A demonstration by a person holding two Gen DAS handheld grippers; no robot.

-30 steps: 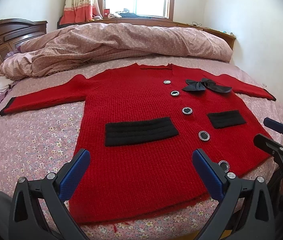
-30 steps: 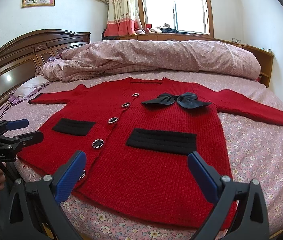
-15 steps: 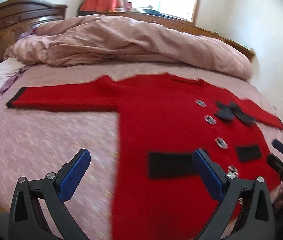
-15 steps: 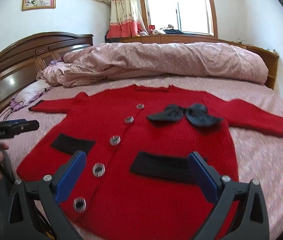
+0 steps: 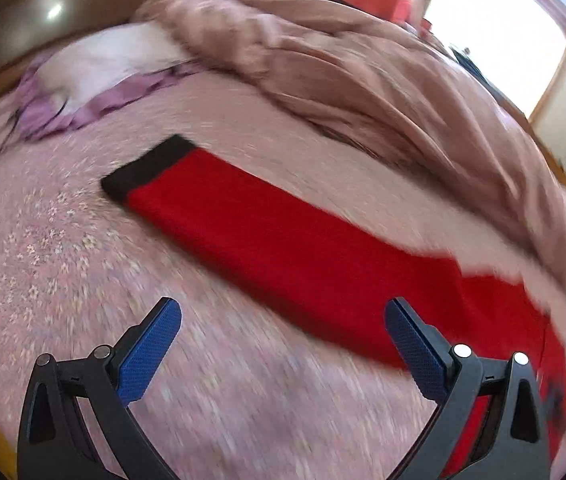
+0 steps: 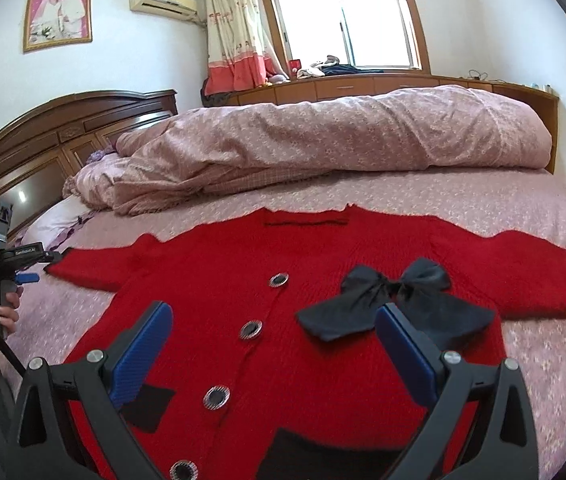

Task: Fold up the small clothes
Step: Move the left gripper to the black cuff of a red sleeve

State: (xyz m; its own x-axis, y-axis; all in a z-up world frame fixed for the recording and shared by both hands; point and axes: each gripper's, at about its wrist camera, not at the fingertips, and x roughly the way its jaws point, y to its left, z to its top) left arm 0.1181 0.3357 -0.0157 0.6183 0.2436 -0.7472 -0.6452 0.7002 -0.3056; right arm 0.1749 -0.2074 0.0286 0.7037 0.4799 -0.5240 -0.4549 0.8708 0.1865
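A red knitted cardigan (image 6: pixel 307 320) with black pockets, round buttons and a black bow (image 6: pixel 395 304) lies spread flat, front up, on the bed. My right gripper (image 6: pixel 275 344) is open and empty, hovering over its chest. My left gripper (image 5: pixel 283 344) is open and empty, just short of the cardigan's left sleeve (image 5: pixel 283 240), which ends in a black cuff (image 5: pixel 147 168). The left wrist view is motion-blurred. The left gripper also shows in the right wrist view (image 6: pixel 23 272), beside that cuff.
A rolled pink quilt (image 6: pixel 323 148) lies across the far side of the bed. A pillow (image 5: pixel 95 64) and the dark wooden headboard (image 6: pixel 43 140) are at the left. The floral sheet (image 5: pixel 63 264) surrounds the cardigan. A wall and window are behind.
My left gripper has swung left from the cardigan's hem to its left sleeve. My right gripper has moved forward and up over the chest. Both stayed open.
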